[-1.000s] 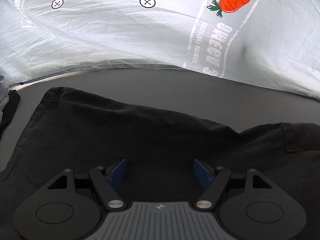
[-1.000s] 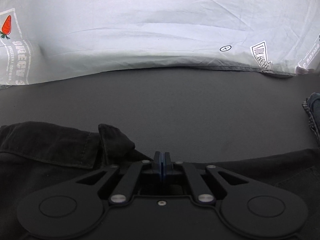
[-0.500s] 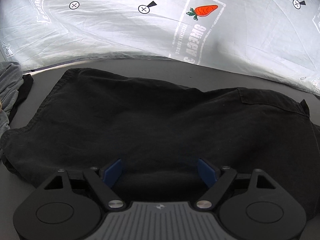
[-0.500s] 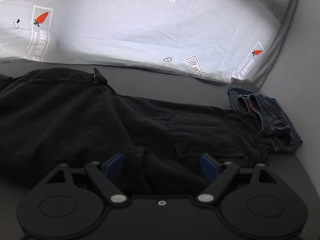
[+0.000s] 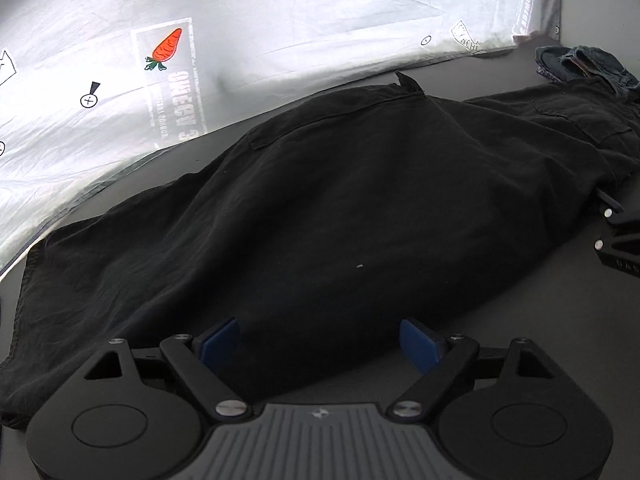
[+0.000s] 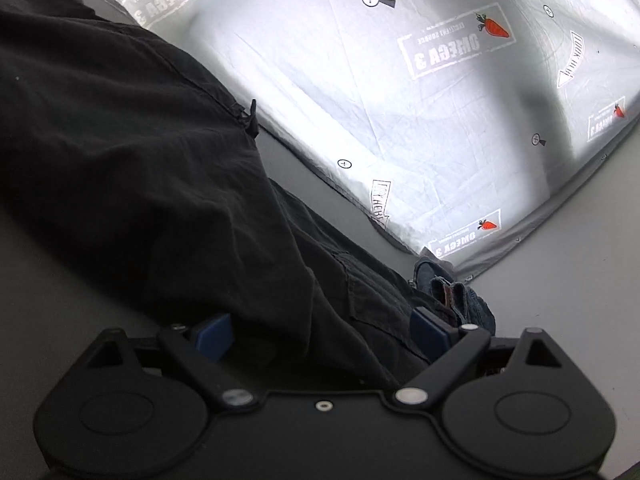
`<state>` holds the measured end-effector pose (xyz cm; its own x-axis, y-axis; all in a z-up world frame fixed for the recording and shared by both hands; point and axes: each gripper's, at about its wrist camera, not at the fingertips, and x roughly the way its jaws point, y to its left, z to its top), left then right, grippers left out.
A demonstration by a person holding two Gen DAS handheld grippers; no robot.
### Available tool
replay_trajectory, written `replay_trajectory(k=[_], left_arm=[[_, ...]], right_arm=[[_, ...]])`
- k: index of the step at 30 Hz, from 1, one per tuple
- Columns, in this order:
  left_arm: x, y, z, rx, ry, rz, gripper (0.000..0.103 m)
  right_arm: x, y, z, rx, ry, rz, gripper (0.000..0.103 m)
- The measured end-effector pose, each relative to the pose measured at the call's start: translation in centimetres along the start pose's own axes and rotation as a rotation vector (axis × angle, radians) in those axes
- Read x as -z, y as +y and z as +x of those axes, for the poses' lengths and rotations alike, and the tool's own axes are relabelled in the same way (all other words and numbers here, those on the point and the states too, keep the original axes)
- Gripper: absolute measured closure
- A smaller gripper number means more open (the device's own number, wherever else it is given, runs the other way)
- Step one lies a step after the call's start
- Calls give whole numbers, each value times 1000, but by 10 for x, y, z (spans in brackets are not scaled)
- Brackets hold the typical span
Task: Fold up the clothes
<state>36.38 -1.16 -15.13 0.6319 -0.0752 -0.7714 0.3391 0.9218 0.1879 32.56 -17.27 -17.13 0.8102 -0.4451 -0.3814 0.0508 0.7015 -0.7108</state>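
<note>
From my left wrist, my left gripper (image 5: 320, 340) is wide and opening further, holding nothing; the black trousers (image 5: 340, 208) lie spread on the grey table (image 5: 540, 312) ahead, their near edge between my pads.

From my right wrist, my right gripper (image 6: 320, 332) is also opening wide, the trousers (image 6: 140, 168) lying loose under it, blue jeans (image 6: 456, 292) just beyond.

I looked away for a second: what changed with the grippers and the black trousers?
The right gripper, pinched shut before, has let go and its fingers are opening over the black trousers. The left gripper spread a little wider. Trousers, jeans and printed sheet stayed put.
</note>
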Motion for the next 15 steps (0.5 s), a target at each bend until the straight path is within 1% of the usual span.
replay_trajectory(k=[2,3,4,7,10,13,15], left_arm=[[3,-11,0,21,2,32,15],[3,-17,1,22,0,55,15],[3,-22,3,16,-3,81,15],[-1,-32,8,-15,-17,125,15],[-11,-33,11,-61,-58,151,15],[-24,-24,10,-85,-108,135,14],[-32,-15,9,-83,-128,103,14]], right_arm=[[-5,-15,6,5,-11,48,8],[-7,-21,9,9,-13,70,5],[-10,-26,12,11,-12,93,5],[-16,-39,20,-10,0,159,5],[-18,-49,25,-35,17,223,5],[-16,-52,27,-45,29,249,5],[-14,-52,27,-43,31,247,5]])
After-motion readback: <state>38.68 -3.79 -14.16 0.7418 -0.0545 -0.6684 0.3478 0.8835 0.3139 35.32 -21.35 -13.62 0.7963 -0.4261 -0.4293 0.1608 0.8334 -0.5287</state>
